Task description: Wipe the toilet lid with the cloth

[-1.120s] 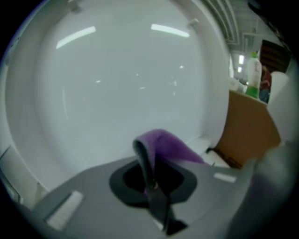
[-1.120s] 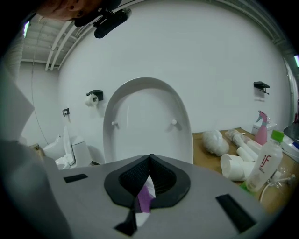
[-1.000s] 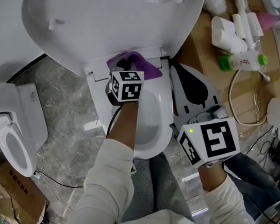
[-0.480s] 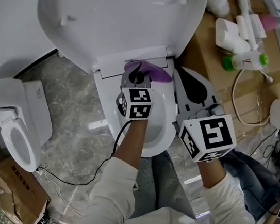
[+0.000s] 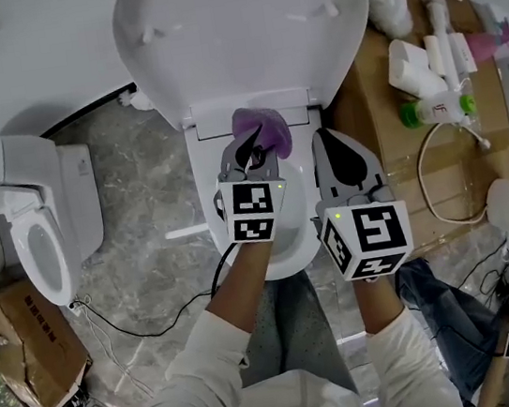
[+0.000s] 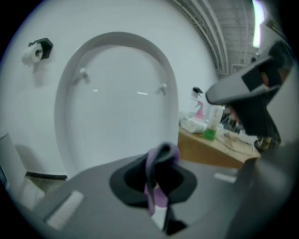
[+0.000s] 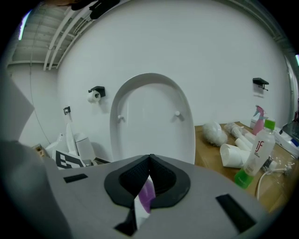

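Left gripper (image 5: 249, 156) jaws pinching the purple cloth (image 5: 263, 130), which sits just below the hinge edge of the raised toilet lid (image 5: 243, 29), over the bowl (image 5: 284, 245). Can't tell if the cloth touches the lid yet. Right gripper (image 5: 326, 144) jaws pressed together, nothing held, just below the lid's lower right corner and close beside the left one.

Risks, as judged:
- Cloth is held by a bunched fold only. Rubbing it hard against the lid could drag it out of the jaws, and it would drop into the bowl under the lid.
- Lid stands upright, so a firm push may rock it on the hinge.
- The grippers are close together below the lid, so a wide sideways stroke could knock them together.
- Cable (image 5: 219, 268) trails from the left gripper below the lid and could snag on the bowl rim.

Counts:
- 1 cloth
- 2 grippers
- 1 raised lid with 2 small bumpers (image 5: 150, 35)
- 2 toilets, the second toilet (image 5: 34, 250) well left of the lid
- 1 cardboard surface (image 5: 368, 105) right of the lid, carrying 1 green-bottomed bottle (image 5: 438, 109) and 1 pink spray bottle (image 5: 486, 40); other white items there too jumbled to count
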Demonstrator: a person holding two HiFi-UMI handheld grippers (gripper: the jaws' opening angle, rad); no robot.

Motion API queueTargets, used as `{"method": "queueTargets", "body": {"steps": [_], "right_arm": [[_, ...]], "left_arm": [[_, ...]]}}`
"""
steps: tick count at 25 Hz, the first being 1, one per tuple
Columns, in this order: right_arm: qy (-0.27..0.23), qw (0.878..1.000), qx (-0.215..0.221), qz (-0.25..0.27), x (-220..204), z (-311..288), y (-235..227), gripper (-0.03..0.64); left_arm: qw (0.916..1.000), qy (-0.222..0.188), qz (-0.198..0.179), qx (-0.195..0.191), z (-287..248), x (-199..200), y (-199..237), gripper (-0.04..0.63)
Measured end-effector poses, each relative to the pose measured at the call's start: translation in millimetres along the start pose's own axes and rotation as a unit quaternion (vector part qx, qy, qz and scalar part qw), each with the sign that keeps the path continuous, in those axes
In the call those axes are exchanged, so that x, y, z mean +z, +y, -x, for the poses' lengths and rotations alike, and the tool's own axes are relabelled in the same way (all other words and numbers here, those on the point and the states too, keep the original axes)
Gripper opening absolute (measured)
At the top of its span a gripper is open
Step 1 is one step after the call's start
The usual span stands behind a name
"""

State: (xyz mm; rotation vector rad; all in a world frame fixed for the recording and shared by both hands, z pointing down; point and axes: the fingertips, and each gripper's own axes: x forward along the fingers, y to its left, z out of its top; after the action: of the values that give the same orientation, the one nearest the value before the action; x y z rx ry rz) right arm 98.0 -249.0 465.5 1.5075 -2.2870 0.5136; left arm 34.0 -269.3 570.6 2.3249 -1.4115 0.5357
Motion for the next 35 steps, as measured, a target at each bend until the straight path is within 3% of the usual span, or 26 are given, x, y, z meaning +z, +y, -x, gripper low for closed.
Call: {"method": "queueTargets", "body": {"steps": [20,35], "right_arm": [[-0.019,1.0,0.009,0.024,48.1,52.0,44.2,0.014],[-0.057,0.997,0.004,0.05,113.8,90.6,59.5,0.014]], "left_arm": [[0.9949,-0.097,-0.02,0.02,118.0,123.0,-1.9,0.017],[0.983,-0.177,-0.048,0.014,197.1,217.9,-11.5,0.017]]}}
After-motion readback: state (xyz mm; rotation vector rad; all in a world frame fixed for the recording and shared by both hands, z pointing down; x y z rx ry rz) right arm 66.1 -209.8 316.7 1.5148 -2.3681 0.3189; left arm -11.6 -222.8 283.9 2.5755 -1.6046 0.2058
